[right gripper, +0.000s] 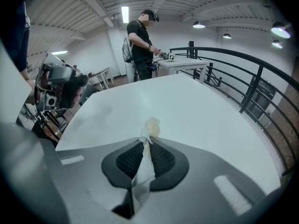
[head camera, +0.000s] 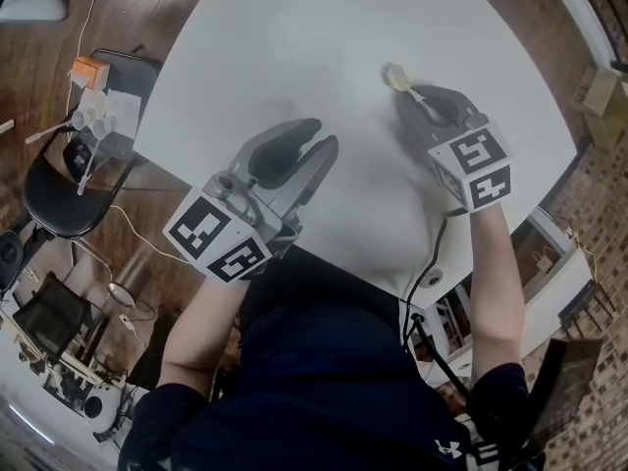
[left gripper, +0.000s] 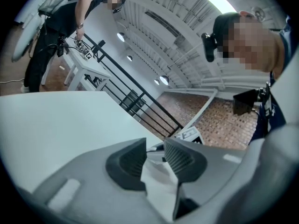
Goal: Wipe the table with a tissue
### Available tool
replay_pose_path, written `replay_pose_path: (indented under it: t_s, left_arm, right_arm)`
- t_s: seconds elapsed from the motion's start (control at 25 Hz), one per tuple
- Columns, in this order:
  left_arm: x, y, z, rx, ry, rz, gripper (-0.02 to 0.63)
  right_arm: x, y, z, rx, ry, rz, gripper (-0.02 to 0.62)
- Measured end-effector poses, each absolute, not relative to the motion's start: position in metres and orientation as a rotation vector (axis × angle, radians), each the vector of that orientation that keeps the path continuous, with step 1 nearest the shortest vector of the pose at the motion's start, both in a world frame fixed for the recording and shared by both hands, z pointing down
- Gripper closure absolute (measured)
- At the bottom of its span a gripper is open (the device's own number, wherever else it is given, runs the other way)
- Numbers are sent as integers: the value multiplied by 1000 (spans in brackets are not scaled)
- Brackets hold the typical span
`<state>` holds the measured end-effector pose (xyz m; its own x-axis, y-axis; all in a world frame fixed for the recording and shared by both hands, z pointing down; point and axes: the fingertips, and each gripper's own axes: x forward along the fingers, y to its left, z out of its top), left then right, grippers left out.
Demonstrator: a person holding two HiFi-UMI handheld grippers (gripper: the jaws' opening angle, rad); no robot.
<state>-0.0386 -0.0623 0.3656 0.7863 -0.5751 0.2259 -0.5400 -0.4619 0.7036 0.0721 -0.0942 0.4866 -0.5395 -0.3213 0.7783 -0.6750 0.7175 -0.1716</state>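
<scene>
Tabletop (head camera: 294, 47), white, smooth and matte with a rounded edge, seen from above by the person working at it; both forearms reach out over it, each hand holding a grey plastic gripper topped by a cube of black-and-white square markers.

Right gripper (right gripper: 145, 146) angles down toward the far part of the table; its two dark, ribbed pads are pressed together on a tissue (right gripper: 152, 126), a thin white sheet pinched flat between them; the tissue's crumpled, faintly yellowish tip pokes out past the jaw ends. In the head view that small wad sits at the gripper's tip, on or just above the white surface; which of the two cannot be told.

Left gripper (head camera: 322, 135) lies nearly level over the middle of the table, well apart from the tissue; its curved jaws stand partly apart, leaving a wedge-shaped gap; nothing is held, and only pale tabletop shows between the ribbed pads.

Black chair (head camera: 54, 199) with a rounded seat stands just beside the table's left edge on a wooden floor; a thin black cable (head camera: 427, 273) hangs from the right gripper; beyond the table a black metal railing (right gripper: 252, 85) curves past, and a person (right gripper: 140, 41) in dark clothes stands at a smaller white table.
</scene>
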Motion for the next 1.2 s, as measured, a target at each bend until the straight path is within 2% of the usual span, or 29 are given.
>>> replay_pose_path:
  t_s: [0.36, 0.84, 1.2]
  left_arm:
    - [-39, -48, 347, 2197, -791, -27, 491]
    - [-46, -22, 297, 2307, -737, -17, 492]
    - [-22, 14, 266, 2395, -664, -42, 492]
  right_arm:
    - [55, -56, 445, 817, -2268, 683, 577]
    - [68, -23, 336, 1252, -2463, 988, 577]
    - [96, 25, 278, 1487, -2521, 913, 577]
